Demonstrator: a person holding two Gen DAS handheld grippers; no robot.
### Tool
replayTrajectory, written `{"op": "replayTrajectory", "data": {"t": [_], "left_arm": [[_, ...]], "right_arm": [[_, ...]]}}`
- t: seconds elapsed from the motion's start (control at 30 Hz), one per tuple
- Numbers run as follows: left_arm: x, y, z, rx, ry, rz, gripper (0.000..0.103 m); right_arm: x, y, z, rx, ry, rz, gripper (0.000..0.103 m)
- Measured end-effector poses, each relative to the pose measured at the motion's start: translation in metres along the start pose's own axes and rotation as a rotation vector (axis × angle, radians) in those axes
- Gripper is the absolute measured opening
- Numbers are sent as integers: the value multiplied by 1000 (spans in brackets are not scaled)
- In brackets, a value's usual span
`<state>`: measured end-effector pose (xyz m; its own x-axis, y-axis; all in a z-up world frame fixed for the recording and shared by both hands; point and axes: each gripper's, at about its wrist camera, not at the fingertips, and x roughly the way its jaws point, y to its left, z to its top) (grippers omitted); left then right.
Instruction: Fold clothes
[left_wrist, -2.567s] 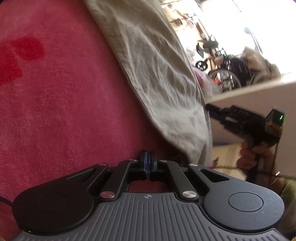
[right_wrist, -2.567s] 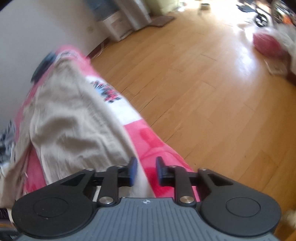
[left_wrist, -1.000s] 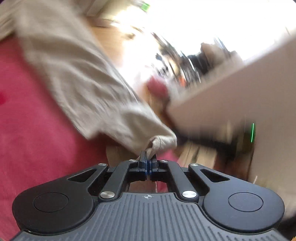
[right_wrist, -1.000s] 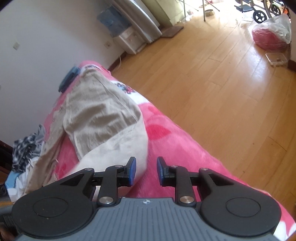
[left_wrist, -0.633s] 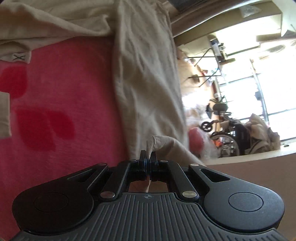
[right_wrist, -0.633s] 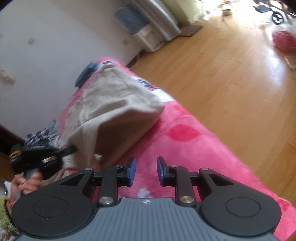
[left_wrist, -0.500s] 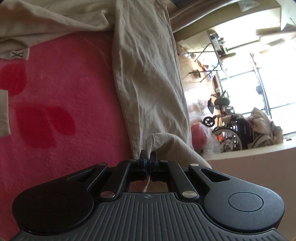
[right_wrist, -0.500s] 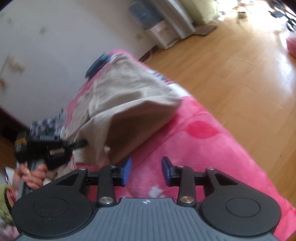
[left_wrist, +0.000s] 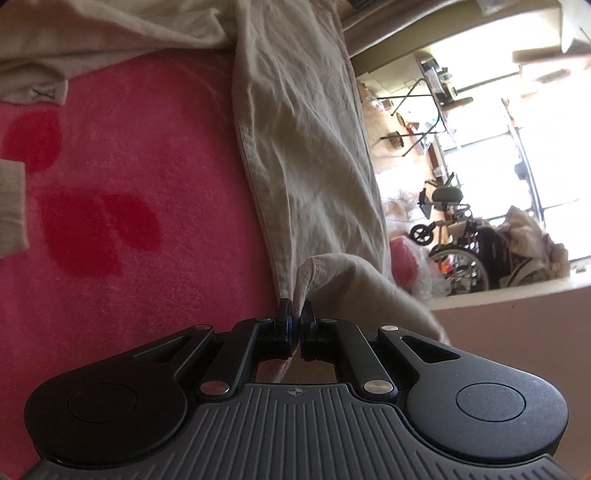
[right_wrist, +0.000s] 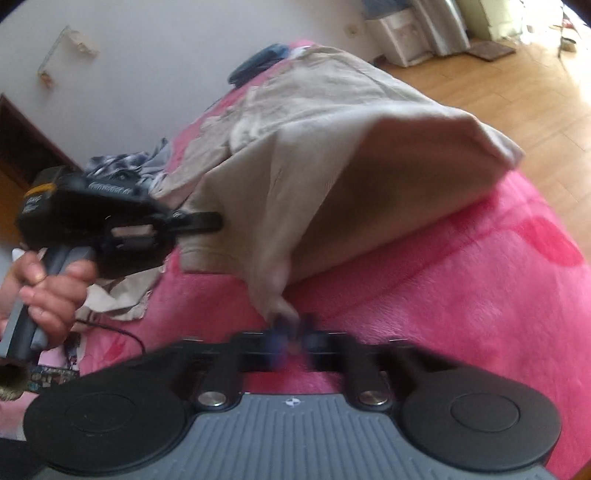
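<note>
Both grippers pinch the beige trousers' (left_wrist: 306, 155) near hem: left gripper (left_wrist: 295, 314) at left, right gripper (right_wrist: 291, 326) nearer; legs run away across the pink blanket (left_wrist: 147, 258)

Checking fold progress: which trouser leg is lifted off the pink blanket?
The trouser leg whose hem both grippers pinch: left gripper, right gripper. The other leg lies flat on the blanket.
</note>
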<state>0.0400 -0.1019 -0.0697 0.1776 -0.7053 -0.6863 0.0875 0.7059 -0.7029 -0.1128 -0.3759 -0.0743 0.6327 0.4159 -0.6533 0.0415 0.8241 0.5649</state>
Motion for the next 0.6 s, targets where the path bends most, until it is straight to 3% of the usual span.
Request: {"op": "replayTrajectory", "data": {"t": [0.17, 0.3, 0.43, 0.6], "left_arm": [[-21, -8, -37, 29, 123, -86, 1], [-19, -15, -85, 25, 276, -145, 1], [1, -28, -127, 43, 383, -143, 1], [25, -51, -159, 113, 469, -99, 1]], "right_arm": [[-65, 5, -6, -61, -29, 56, 2], [-127, 0, -11, -125, 45, 20, 2], [-172, -1, -10, -202, 117, -2, 2], [-186, -8, -17, -245, 209, -108, 2]]}}
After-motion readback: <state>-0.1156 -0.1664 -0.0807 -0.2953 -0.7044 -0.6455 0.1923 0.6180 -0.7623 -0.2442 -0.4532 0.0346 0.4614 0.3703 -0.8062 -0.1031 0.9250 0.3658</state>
